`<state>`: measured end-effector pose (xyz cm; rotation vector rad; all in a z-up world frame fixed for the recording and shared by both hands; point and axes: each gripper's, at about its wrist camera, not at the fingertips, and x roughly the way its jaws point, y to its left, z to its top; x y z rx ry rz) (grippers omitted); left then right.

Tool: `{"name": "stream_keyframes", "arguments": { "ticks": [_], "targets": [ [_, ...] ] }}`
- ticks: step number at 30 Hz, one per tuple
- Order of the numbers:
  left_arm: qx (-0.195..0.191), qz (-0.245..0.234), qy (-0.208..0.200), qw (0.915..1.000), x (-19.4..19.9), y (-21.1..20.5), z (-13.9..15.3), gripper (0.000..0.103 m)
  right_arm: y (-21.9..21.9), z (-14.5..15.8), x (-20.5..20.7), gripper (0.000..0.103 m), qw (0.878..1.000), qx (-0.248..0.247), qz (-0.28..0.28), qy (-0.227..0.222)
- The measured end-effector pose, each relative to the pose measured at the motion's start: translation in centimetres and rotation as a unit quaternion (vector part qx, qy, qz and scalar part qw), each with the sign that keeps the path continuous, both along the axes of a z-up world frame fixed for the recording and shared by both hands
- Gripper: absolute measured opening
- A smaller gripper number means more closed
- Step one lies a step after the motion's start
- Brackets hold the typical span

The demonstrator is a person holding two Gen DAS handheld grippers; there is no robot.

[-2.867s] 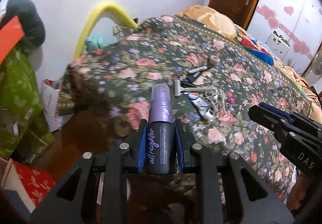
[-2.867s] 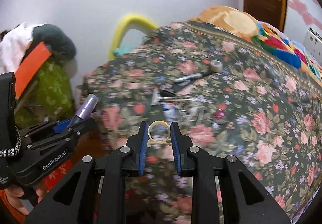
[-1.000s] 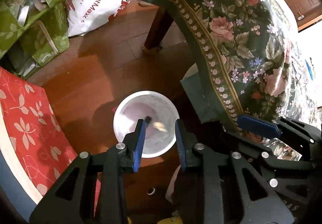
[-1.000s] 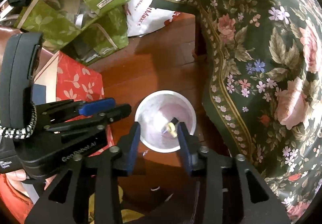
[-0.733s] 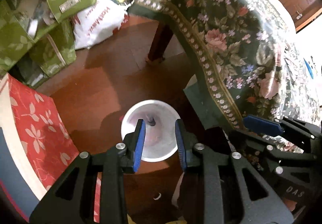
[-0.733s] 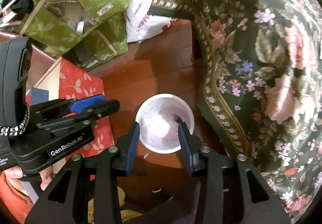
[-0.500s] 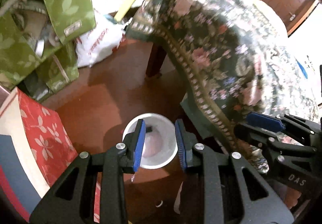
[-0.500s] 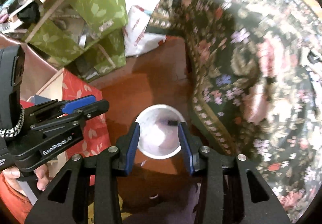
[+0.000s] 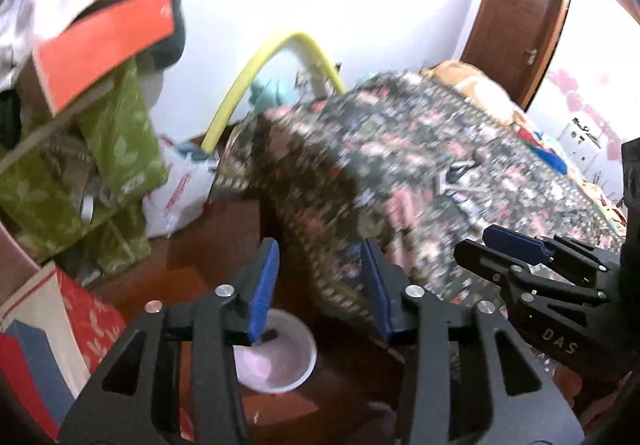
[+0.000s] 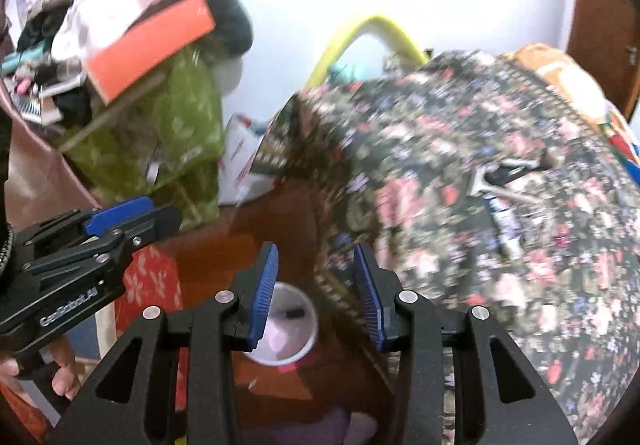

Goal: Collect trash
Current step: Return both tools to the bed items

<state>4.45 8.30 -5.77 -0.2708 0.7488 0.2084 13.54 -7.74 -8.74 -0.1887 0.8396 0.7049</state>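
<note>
trash lay in the white bin; both claws, left just widened and right, gaped empty. best swing back squarely over the razor on the floral cloth.

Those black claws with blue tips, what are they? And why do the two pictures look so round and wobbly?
They are two grabbing tools, each held in a person's hand. Each carries a small wide-eyed camera looking along its two fingers, which bends the picture round. One picture is from the left gripper, the other from the right gripper. Each also sees the other tool off to the side. It looks smeary because the hands are moving. Both grippers are open and hold nothing; the left one's jaws have just been opening wider. Below on the wooden floor stands a white bin with a small dark thing inside. On the flowery cloth over the table still lie a razor and a tube, among other bits too blurred to name.
</note>
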Motion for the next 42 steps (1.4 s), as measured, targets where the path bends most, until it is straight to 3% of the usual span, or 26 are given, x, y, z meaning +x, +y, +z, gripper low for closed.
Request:
{"name": "stream_keyframes", "arguments": {
  "ticks": [4, 9, 15, 17, 19, 21, 35, 42],
  "targets": [
    [0.009, -0.011, -0.022, 0.9997, 0.8, -2.5, 1.7, 0.055, -3.0, 1.4, 0.5, 0.036, 0.999, 0.014, -0.032, -0.021],
    [0.024, -0.02, -0.051, 0.9982, 2.2, -5.6, 3.1, 0.057, -7.3, 2.1, 2.1, 0.036, 0.997, 0.01, -0.069, -0.038],
    [-0.003, -0.062, -0.039, 0.9973, 5.9, -9.2, 2.7, 0.058, -12.5, 1.7, 4.8, 0.036, 0.993, 0.013, -0.114, -0.028],
    [-0.007, -0.076, -0.031, 0.9966, 7.5, -10.4, 2.1, 0.058, -14.0, 1.5, 5.7, 0.037, 0.991, 0.009, -0.128, -0.028],
    [-0.013, -0.086, -0.026, 0.9959, 8.7, -11.3, 1.5, 0.058, -15.4, 1.2, 6.8, 0.055, 0.99, 0.001, -0.142, -0.024],
    [-0.02, -0.093, -0.015, 0.9953, 10.2, -12.4, 0.6, 0.058, -17.0, 0.7, 8.0, 0.064, 0.988, -0.002, -0.156, -0.021],
    [-0.046, -0.105, 0.091, 0.9893, 20.6, -16.8, -7.8, 0.058, -21.6, -6.0, 16.0, 0.065, 0.98, -0.027, -0.189, 0.06],
    [-0.062, -0.126, 0.116, 0.9833, 22.4, -18.8, -11.3, 0.058, -20.9, -9.5, 19.6, 0.065, 0.979, -0.046, -0.18, 0.083]
  ]
}}
